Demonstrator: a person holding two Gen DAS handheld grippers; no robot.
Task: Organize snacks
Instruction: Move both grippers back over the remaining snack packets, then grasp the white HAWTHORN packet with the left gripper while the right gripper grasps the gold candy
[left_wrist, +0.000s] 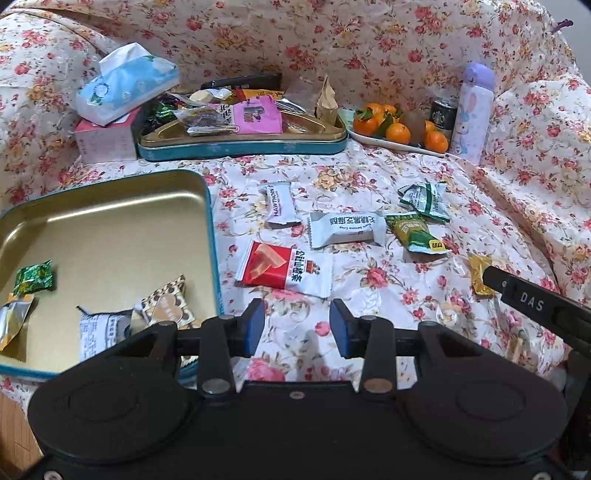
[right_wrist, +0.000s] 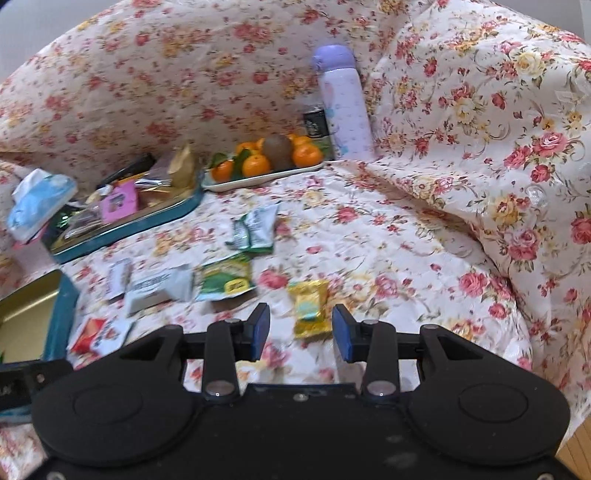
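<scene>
The yellow candy (right_wrist: 309, 308) lies on the floral cover (right_wrist: 388, 236) at lower centre of the right wrist view, framed just ahead of the right gripper (right_wrist: 301, 332), whose jaws are parted with nothing held. At lower left of the left wrist view the gold tin (left_wrist: 110, 221) holds a few sweets, while the left gripper (left_wrist: 297, 326) is seen half open and empty below the red-and-white packet (left_wrist: 284, 267). The candy would best be approached squarely, pinched across its middle, and cloth kept clear of the pads.

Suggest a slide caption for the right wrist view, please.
Open right tongs approach a yellow candy on the floral cover.
</scene>
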